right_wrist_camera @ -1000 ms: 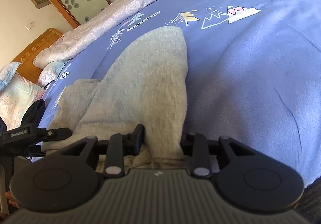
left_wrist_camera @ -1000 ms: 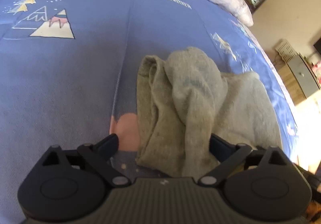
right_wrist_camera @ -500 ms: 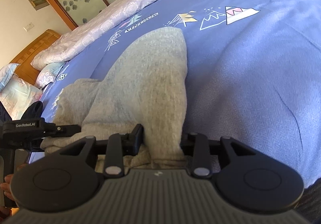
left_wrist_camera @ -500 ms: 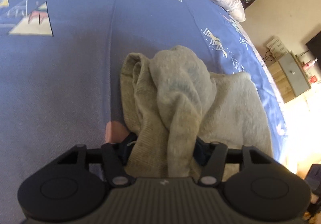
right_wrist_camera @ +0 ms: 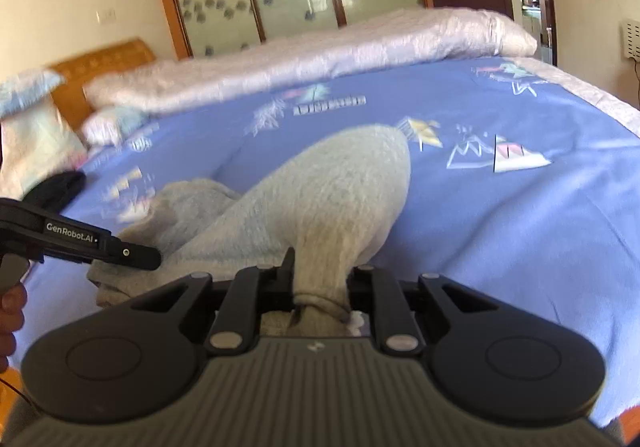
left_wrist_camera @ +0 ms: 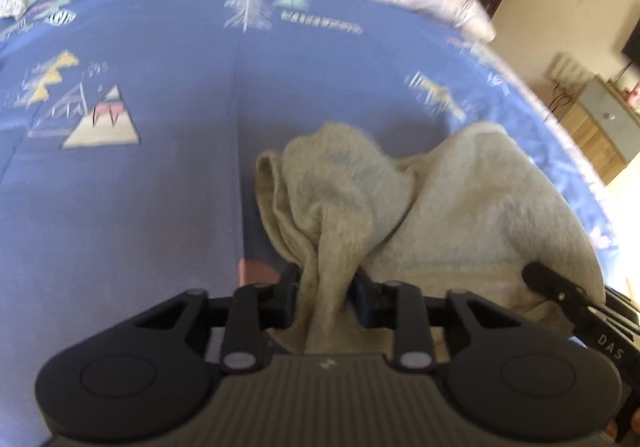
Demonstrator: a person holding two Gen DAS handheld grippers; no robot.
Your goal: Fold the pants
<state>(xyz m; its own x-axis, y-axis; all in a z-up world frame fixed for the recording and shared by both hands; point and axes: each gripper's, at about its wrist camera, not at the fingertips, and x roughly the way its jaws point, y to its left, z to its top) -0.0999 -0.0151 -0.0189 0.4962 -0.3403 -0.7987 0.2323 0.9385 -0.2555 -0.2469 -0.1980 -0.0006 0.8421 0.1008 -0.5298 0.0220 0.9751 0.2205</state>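
Pants [left_wrist_camera: 460,215], grey knit, lie bunched on the blue bedsheet [left_wrist_camera: 160,187] near its front edge, one part humped up toward the middle of the bed.

Left gripper [left_wrist_camera: 326,297]: jaws narrowing, closing w/ a gathered wad of the fabric between them; pads look pressed on the cloth from both sides. Right gripper [right_wrist_camera: 320,283]: also closing, pinched on a narrow neck of fabric, prob. a cuff or hem end, w/ the leg rising away from it. In the right wrist view the other tool shows at left, by the pile's edge.

Step, as I read it: both ends grabbed, start of the lift, i.e. picking the heap up to shake or spread it flat before any fold. No fold made yet, so task is early.

Next move needs: firm grip both sides, raise together, pull apart so the legs hang straight, then lay flat on the sheet. Risk: left has several layers bunched, so one may slip or stay twisted.
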